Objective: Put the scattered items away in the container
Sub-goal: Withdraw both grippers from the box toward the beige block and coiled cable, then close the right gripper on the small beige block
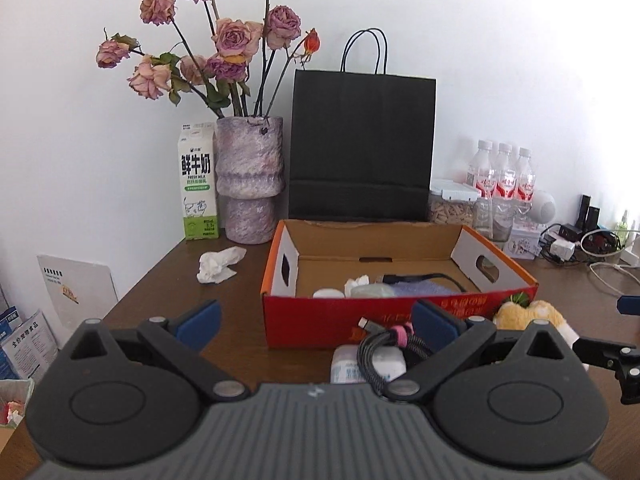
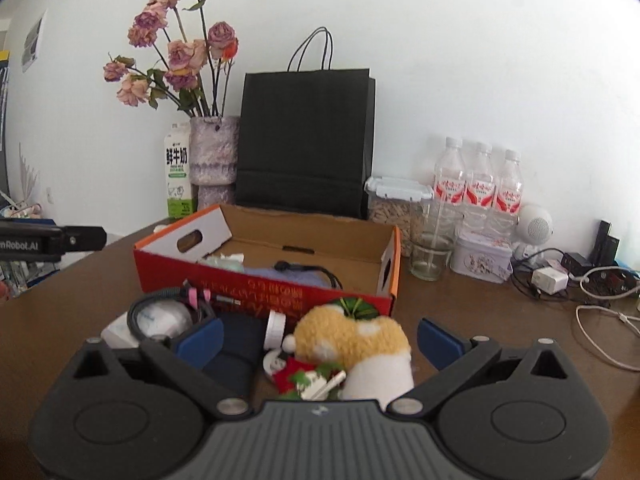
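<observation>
I had the right gripper spread wide and empty over the plush toy, which lay on the table just in front of the red cardboard box, its yellow body between the blue pads but not yet pinched. The left gripper was equally wide and held nothing; the coiled cable with its pink tie sat beside its right pad, on a white packet. The box already held a blue cloth, a black cord and some pale items, so I judged the tidying partly done and the plush pick in hand. Next I would have needed to lower, close on the soft body, and lift it clear of the box's near wall. A crumpled tissue was left of the box.
</observation>
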A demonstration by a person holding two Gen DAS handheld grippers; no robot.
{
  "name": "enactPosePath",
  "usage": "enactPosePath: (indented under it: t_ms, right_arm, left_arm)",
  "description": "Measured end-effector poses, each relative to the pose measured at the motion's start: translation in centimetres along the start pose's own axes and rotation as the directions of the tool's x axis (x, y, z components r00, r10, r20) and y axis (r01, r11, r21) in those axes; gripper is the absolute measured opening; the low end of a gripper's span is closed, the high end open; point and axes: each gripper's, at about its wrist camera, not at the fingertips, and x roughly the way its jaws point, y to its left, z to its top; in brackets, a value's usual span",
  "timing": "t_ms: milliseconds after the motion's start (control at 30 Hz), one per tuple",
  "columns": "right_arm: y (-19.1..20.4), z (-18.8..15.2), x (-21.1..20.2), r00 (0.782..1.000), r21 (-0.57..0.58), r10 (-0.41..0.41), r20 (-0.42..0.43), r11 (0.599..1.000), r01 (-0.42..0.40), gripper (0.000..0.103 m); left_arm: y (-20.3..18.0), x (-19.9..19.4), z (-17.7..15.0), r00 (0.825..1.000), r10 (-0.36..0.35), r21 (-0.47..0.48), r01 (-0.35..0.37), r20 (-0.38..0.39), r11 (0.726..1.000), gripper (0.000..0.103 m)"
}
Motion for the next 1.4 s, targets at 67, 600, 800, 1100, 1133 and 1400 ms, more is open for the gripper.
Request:
enactPosePath:
  t_ms: [67,600,800,1100,1133,1400]
  right_arm:
    - [0.1,-1.6,-0.5,0.999,0.005,-0.005,-0.036,1.000,0.005,0.103]
    - [0.1,-5.3,-1.6,0.990,0.028,-0.029,-0.141,0.999,0.033,0.103]
    - [-1.2,-5.7,-1.0,0.986,0.049,-0.047,-0.162,0.997,0.056,0.103]
    - [-3.2,-6.1,1.7,0.976,0.101,-0.039,-0.216,0.993,0.062,0.083]
    - [-3.3,-6.1,2.0,0.975,0.104,-0.038,-0.219,0.993,0.062,0.080]
    - [-4.0,-6.1,3.8,0.971,0.095,-0.042,-0.234,0.993,0.066,0.050]
  left_arm:
    - [0.3,-0.4,-1.5,0.999,0.002,0.011,-0.002,-0.038,1.000,0.103]
    - [0.2,-1.6,-4.3,0.992,-0.005,-0.006,0.004,-0.127,1.000,0.103]
    - [-0.2,-1.0,-4.5,0.988,-0.002,-0.004,0.002,-0.153,1.000,0.103]
    - [-1.6,1.7,-5.1,0.970,-0.026,0.007,0.028,-0.241,1.000,0.103]
    - [-1.8,2.1,-5.3,0.968,-0.029,0.006,0.032,-0.248,0.999,0.103]
    - [-2.1,3.5,-5.4,0.962,-0.025,0.007,0.028,-0.271,1.000,0.103]
